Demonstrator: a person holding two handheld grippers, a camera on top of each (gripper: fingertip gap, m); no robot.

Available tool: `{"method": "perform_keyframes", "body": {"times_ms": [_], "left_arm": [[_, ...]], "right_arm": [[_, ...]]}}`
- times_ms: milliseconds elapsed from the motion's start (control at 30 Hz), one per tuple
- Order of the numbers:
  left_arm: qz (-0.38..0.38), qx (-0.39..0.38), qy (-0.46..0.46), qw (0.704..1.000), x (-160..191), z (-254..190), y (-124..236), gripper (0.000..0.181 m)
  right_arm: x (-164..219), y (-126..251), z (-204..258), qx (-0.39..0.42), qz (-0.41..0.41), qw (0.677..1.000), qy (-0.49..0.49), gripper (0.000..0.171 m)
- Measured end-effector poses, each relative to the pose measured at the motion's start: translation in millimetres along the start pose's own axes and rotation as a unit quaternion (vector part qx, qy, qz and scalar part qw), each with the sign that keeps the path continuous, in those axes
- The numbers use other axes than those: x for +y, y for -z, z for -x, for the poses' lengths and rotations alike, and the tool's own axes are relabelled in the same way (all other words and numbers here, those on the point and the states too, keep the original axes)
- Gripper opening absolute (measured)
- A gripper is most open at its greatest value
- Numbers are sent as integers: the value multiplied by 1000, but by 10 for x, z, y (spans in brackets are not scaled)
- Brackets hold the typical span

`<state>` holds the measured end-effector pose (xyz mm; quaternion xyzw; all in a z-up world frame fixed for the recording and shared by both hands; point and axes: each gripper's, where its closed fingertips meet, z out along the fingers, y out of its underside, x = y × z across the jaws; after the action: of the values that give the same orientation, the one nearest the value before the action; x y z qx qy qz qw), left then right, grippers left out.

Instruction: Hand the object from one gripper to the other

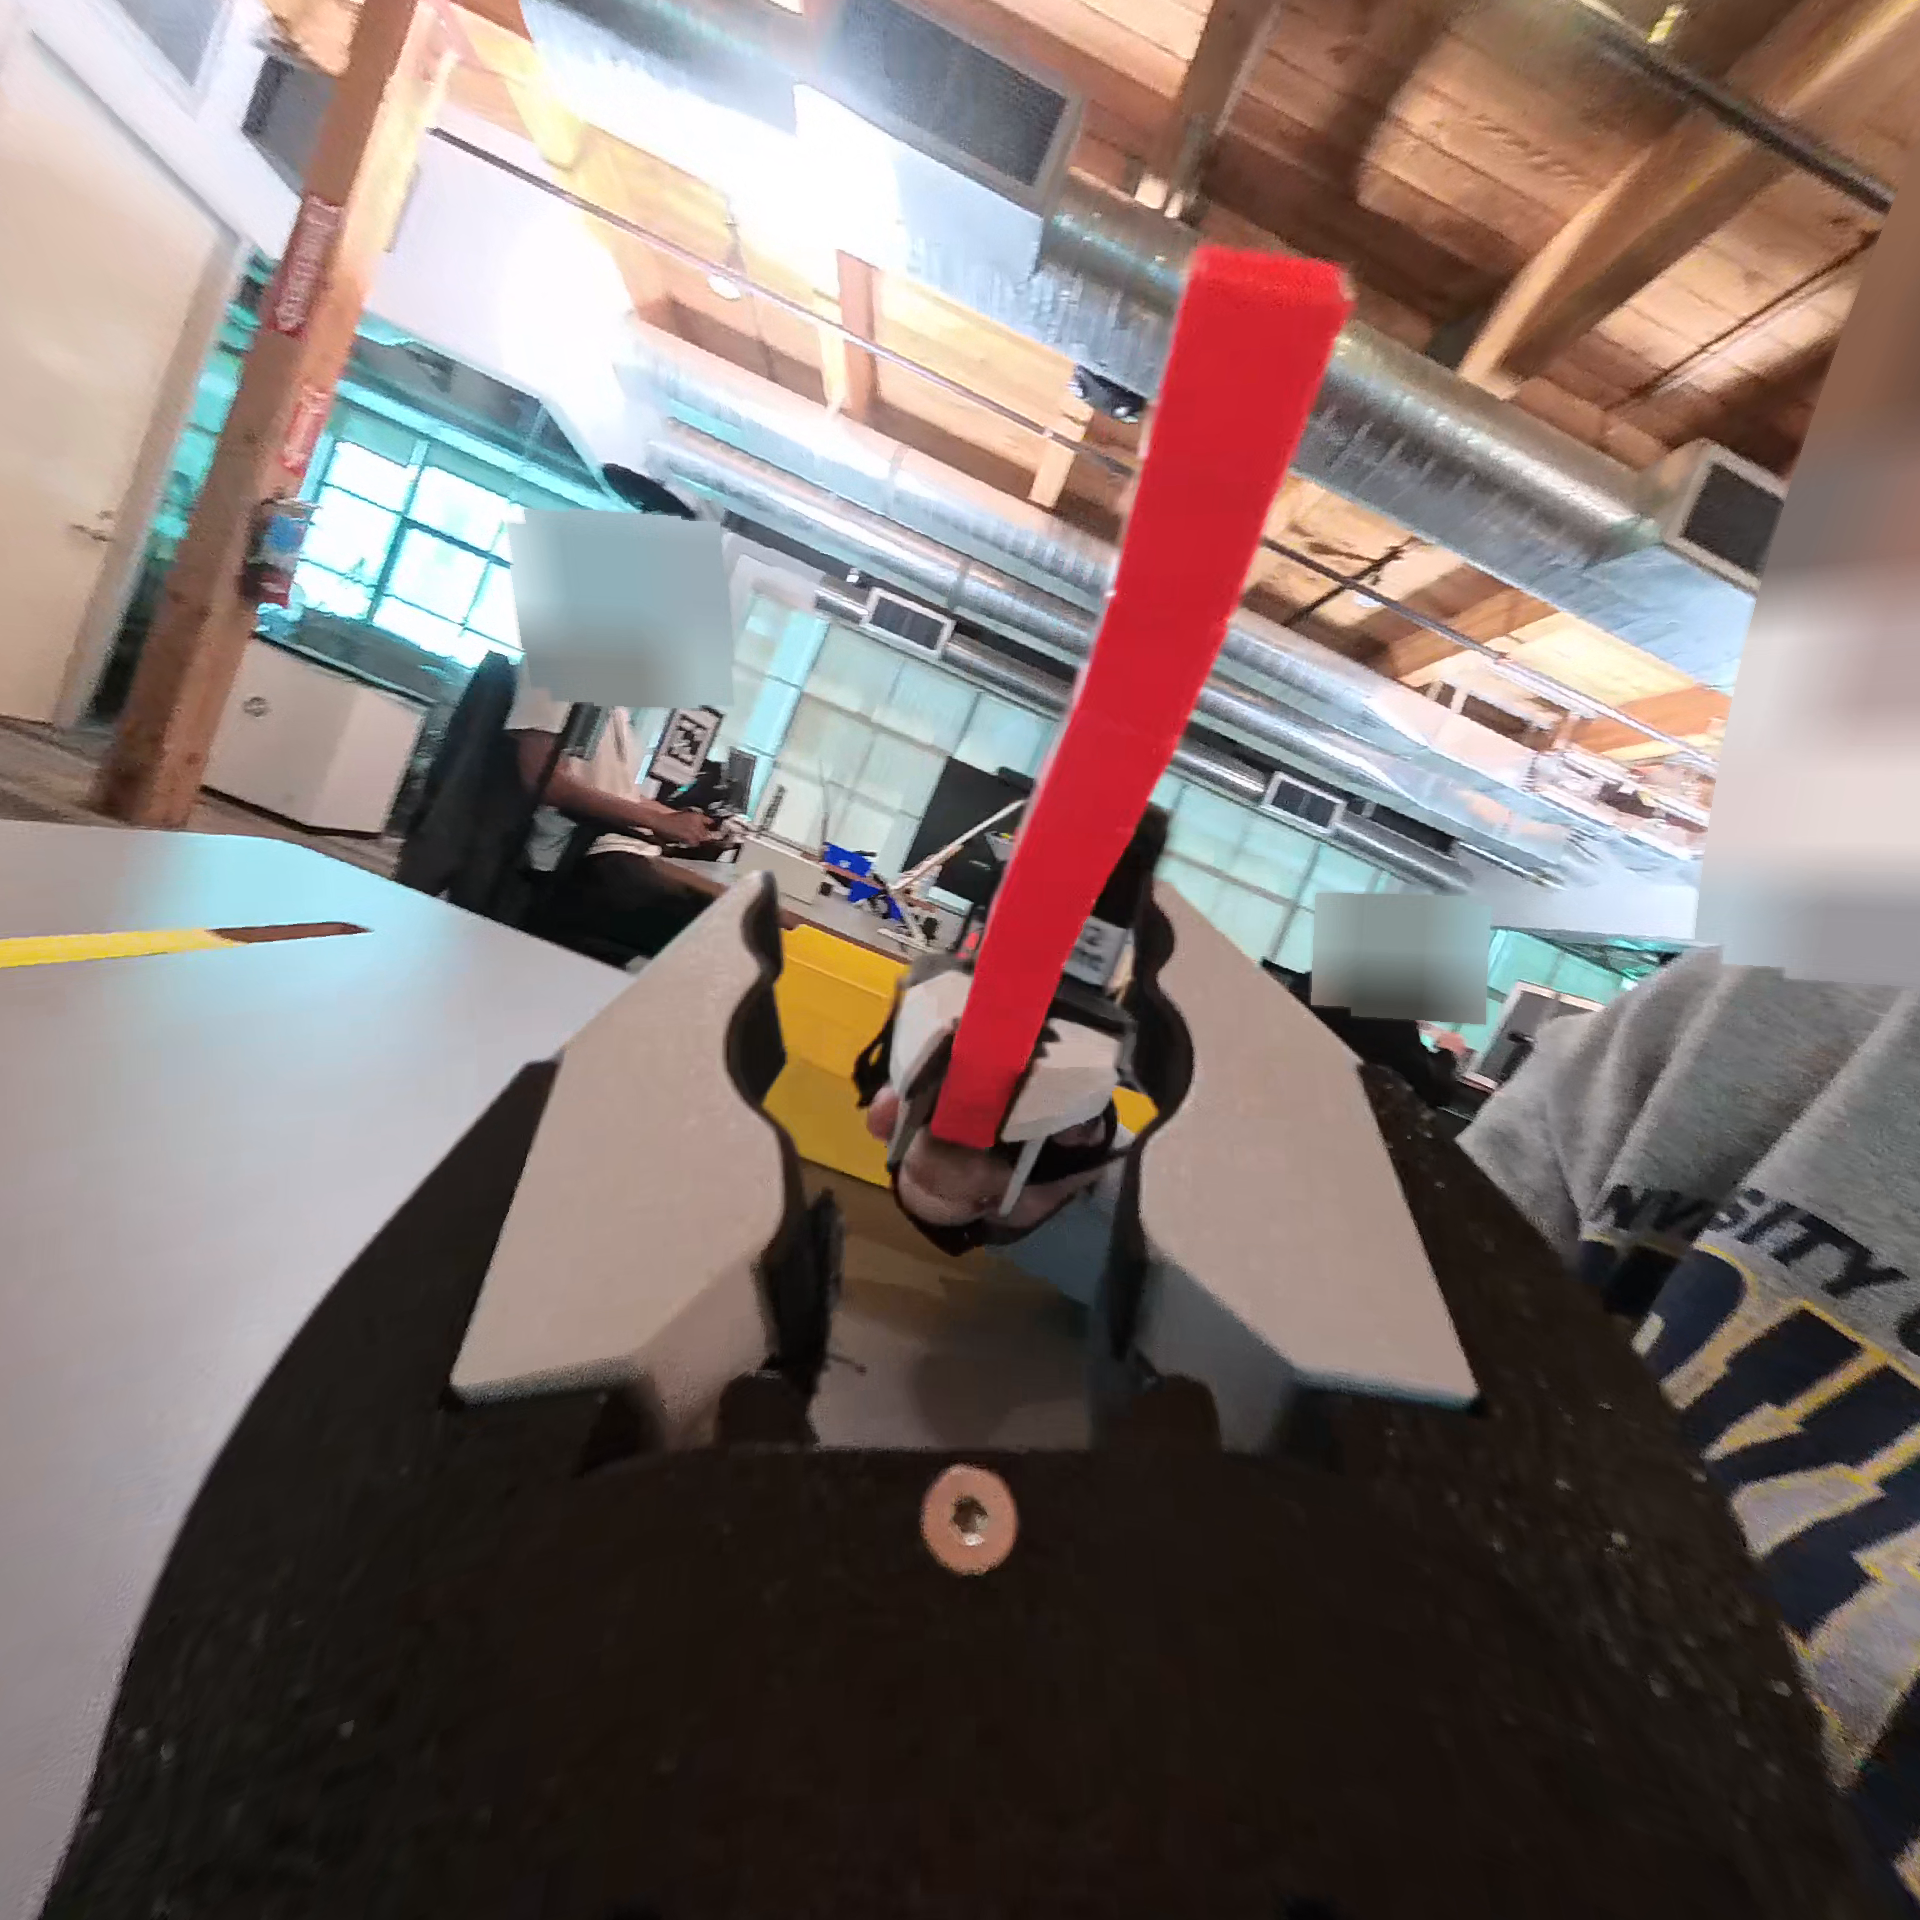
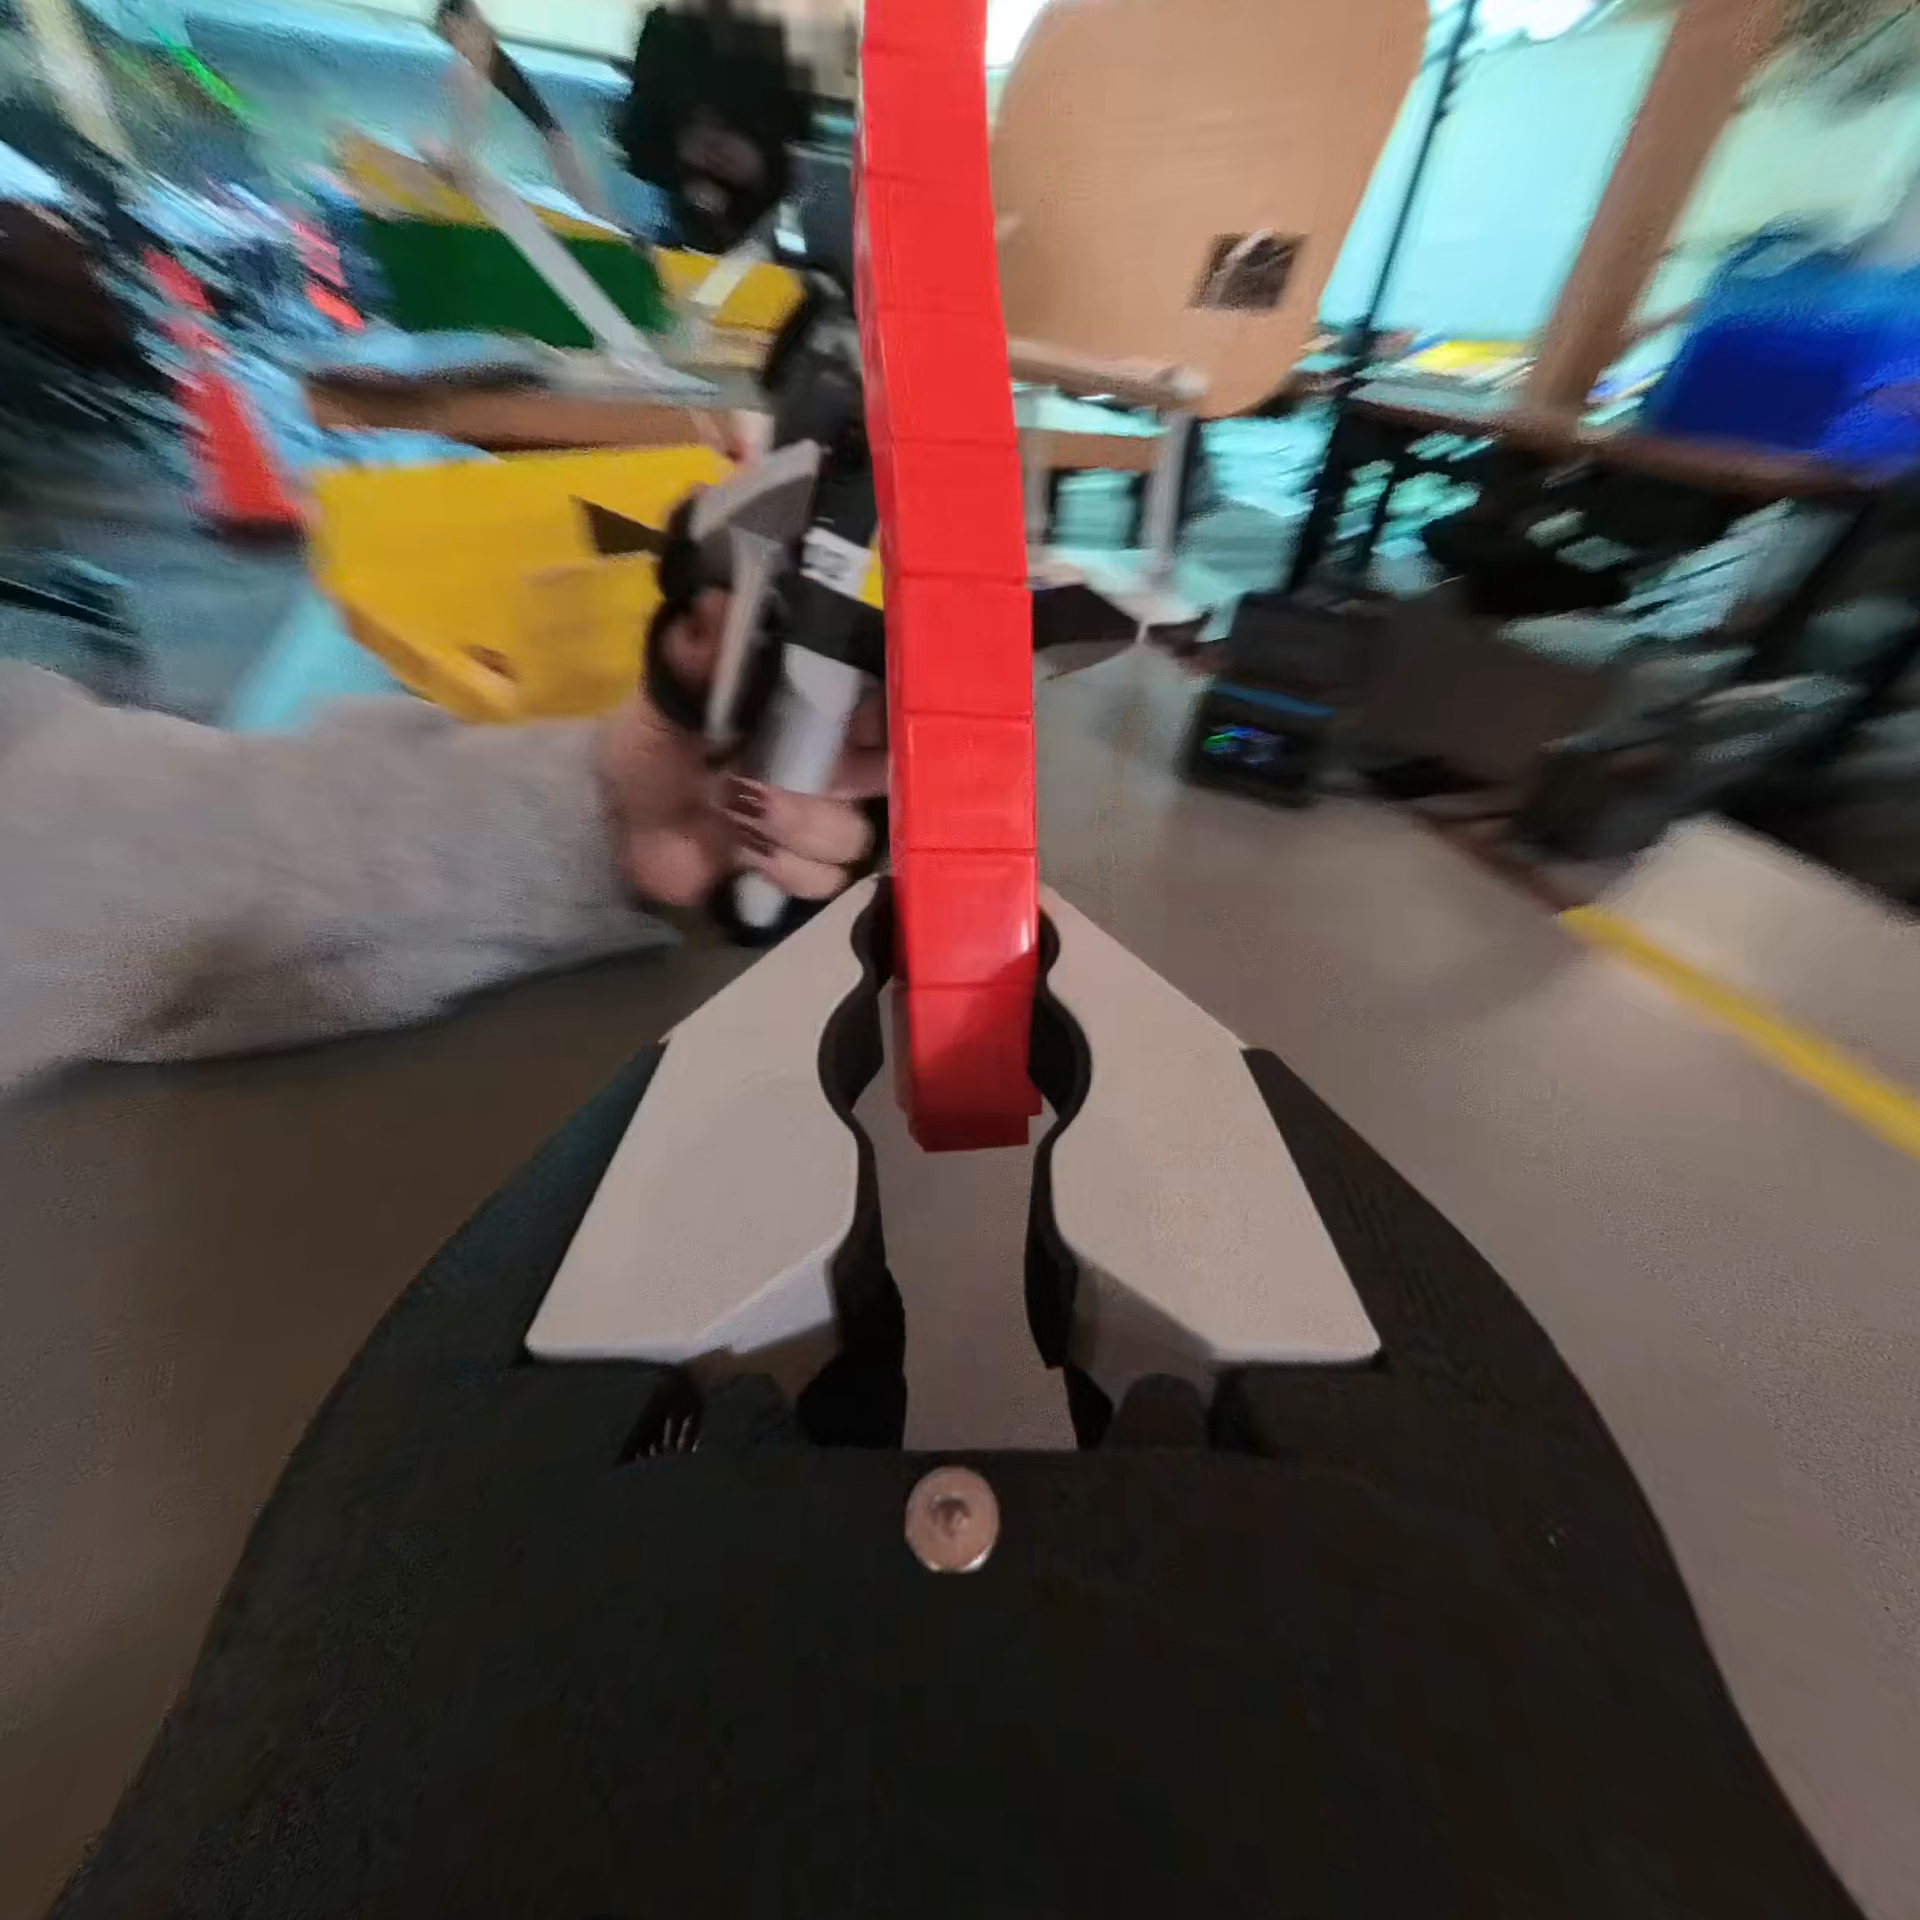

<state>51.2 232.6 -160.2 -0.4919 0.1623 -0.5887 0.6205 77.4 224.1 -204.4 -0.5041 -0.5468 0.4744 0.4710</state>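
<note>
A long red bar of stacked bricks (image 2: 956,520) stands upright in my right gripper (image 2: 961,914), which is shut on its lower end. In the left wrist view the same bar (image 1: 1174,644) rises, leaning right, from the right gripper (image 1: 987,1081), held in a hand just beyond my left fingertips. My left gripper (image 1: 961,904) is open wide and empty, its fingers on either side of the bar's lower part but apart from it. The left gripper also shows farther off in the right wrist view (image 2: 758,540), blurred, left of the bar.
A grey table (image 1: 208,1143) with a yellow tape line (image 1: 104,948) lies below. A yellow bin (image 2: 468,561) stands behind the grippers. A grey sleeve (image 2: 260,852) reaches in from the left. People sit at desks in the background. Across from one pair of fingers to the other is roughly 6 cm.
</note>
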Motion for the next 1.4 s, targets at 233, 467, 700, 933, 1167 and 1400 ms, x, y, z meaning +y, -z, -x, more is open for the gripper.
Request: {"method": "perform_keyframes", "body": {"times_ms": [233, 467, 700, 933, 1167, 1400], "left_arm": [[17, 55, 20, 998, 84, -142, -52, 63], [2, 49, -24, 999, 71, -159, -36, 22], [-100, -5, 45, 994, -203, 103, 115, 20], [-186, 24, 109, 976, -320, 99, 136, 20], [-168, 33, 116, 978, -256, 95, 97, 20], [-154, 53, 86, 983, -312, -13, 86, 63]], "right_arm": [[131, 49, 310, -175, 25, 965, -194, 22], [312, -105, 263, -120, 56, 982, -132, 22], [40, -53, -217, 163, -24, 962, 215, 75], [-14, -229, -40, 262, 20, 852, 453, 63], [-85, -140, -67, 282, 11, 845, 455, 21], [-83, -124, 69, 71, -63, 992, 80, 21]]}}
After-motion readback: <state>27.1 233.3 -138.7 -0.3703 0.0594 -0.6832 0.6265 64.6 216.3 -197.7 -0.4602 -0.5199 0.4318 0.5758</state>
